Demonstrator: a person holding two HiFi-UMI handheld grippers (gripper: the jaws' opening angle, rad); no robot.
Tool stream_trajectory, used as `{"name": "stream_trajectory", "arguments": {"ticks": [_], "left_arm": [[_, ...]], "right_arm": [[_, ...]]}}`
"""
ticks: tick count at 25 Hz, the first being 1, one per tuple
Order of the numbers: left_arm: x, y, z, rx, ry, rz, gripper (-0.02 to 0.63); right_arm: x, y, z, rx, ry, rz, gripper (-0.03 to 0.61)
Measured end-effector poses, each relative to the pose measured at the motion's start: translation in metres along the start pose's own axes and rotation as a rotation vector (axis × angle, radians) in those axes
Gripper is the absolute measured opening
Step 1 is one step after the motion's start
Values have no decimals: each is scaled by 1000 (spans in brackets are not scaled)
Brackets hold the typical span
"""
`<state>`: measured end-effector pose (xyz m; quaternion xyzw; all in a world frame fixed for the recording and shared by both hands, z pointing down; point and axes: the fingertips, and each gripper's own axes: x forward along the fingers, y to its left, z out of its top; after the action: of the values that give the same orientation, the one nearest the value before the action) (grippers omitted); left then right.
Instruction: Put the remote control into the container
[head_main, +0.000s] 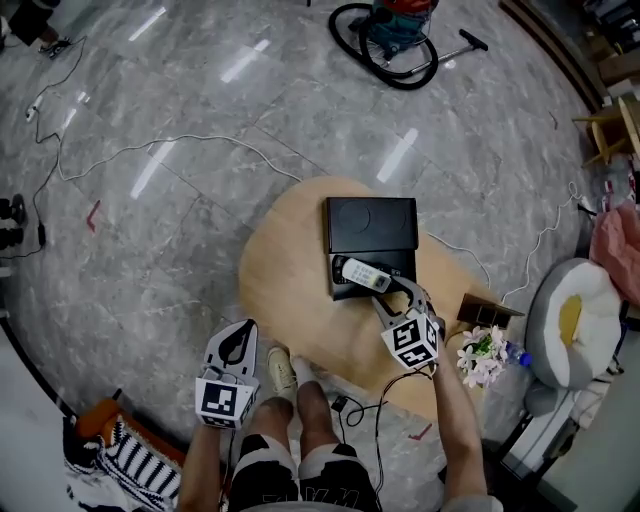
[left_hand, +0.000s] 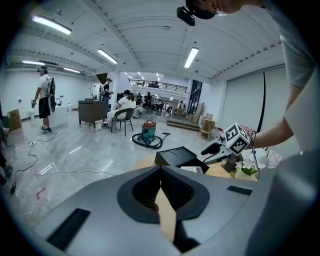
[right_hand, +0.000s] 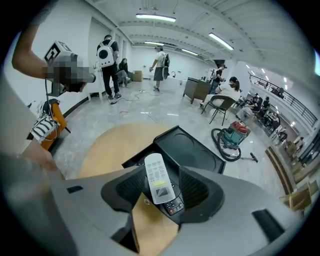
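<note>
- Sitting nearest the person, the left claw (left_hand: 160, 170) has its dark ribbed pads met at the tips, with nothing between them. Its own smooth grey shell blocks the lower half of the left gripper view.
- The right claw (right_hand: 162, 176) stands with its jaws apart. The remote control (head_main: 365, 274) shows in the gap, but neither pad touches it.
- The remote control is a slim white bar with rounded ends, pale keys, a yellow-green stripe and a small grey screen. It lies slanted inside the container (head_main: 405, 264), which stands on the desk (head_main: 290, 250).
- Under the remote's near end a dark keypad (right_hand: 172, 205) with red buttons peeks out. I cannot tell whether it belongs to the remote or is a separate thing.
- In the right gripper view, the right claw's shell hides the container's near wall.
- The container is matt black and rectangular. Touching its far side lies a flat black square panel (head_main: 370, 222) with a shallow round recess.
- The desk is pale, smooth wood with a rounded outline. The right claw and arm cover part of its near side.
- Beyond it, the floor (head_main: 180, 120) is glossy grey marble. On it lie a thin white cable (head_main: 150, 150) and a red-and-teal vacuum cleaner (head_main: 398, 25), whose top is cut off by the frame.
</note>
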<state>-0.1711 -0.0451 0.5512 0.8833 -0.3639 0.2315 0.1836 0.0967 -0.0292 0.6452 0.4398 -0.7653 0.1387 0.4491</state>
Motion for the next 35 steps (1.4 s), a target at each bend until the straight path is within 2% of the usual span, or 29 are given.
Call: {"name": "stream_trajectory", "arguments": {"ticks": [3, 9, 12, 24, 35], "left_arm": [[-6, -4, 19, 16, -26, -11, 8], [-17, -8, 61, 67, -65, -22, 8], [-26, -12, 85, 82, -87, -32, 8], [-84, -34, 150, 152, -152, -79, 8], [-151, -51, 186, 184, -208, -91, 8]], "right_arm": [[-18, -4, 10, 89, -44, -45, 189], [-59, -13, 36, 368, -190, -145, 102], [-83, -12, 50, 441, -232, -191, 61], [-183, 21, 103, 656, -378, -282, 25], [-280, 64, 143, 683, -468, -336, 23]]}}
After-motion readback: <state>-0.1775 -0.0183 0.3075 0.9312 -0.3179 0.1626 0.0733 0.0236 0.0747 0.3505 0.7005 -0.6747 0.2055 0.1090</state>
